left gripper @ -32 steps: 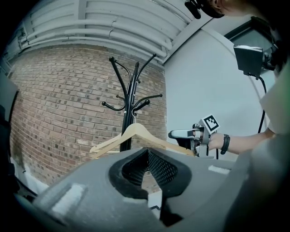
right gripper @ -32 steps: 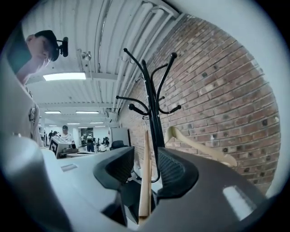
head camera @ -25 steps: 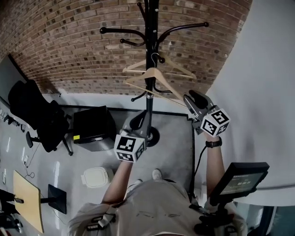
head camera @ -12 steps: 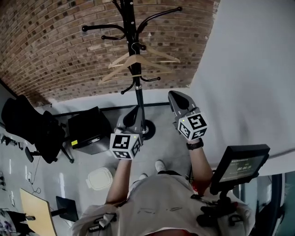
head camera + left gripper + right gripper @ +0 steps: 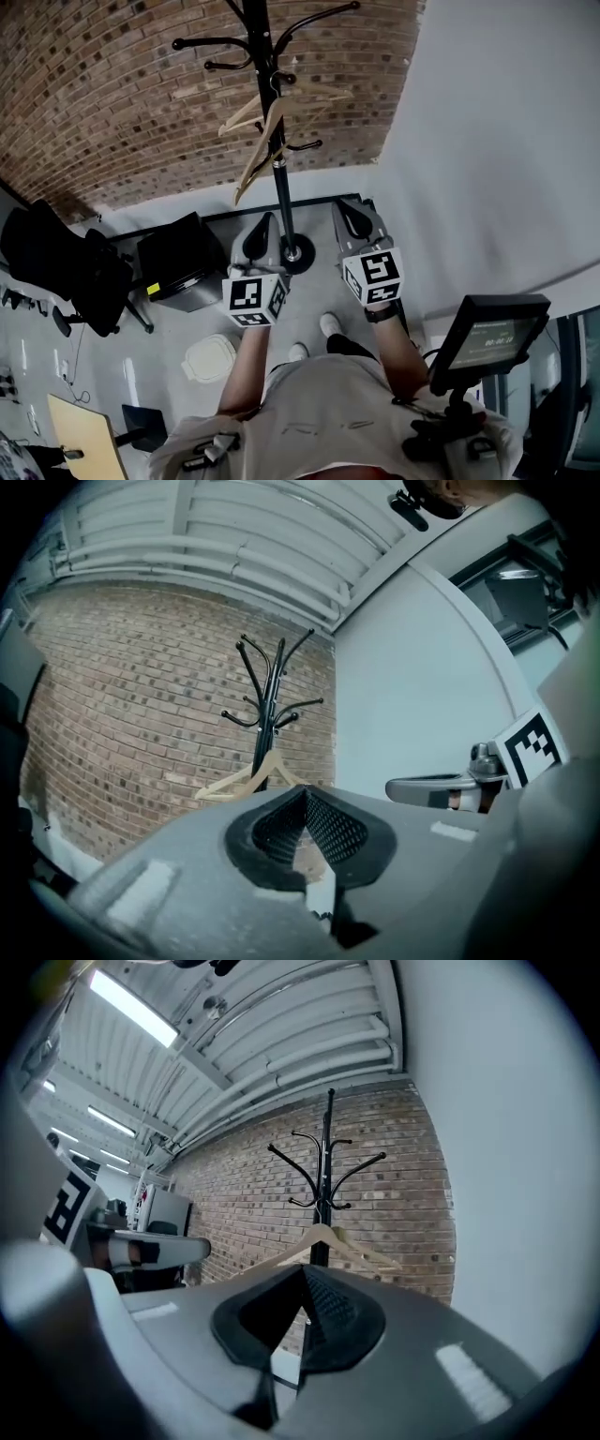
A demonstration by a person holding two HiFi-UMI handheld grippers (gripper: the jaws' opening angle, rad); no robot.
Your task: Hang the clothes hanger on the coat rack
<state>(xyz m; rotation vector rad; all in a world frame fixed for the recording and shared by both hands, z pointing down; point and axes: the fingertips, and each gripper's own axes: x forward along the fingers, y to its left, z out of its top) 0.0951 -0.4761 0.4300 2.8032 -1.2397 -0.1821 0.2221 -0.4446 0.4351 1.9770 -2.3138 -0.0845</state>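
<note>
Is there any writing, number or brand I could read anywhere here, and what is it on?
Nothing reads for certain.
Screen: pale digits, too blurred to read.
Yellow label on the black box: too small to read.
Left cube and right cube: black-and-white square patterns, no words.

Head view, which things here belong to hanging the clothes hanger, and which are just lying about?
Job: black metal coat rack; pale wooden clothes hangers on it; left claw, right claw, both shut and empty.
Lying about: black office chair; black box on the floor; white round container; dark screen on a stand.
</note>
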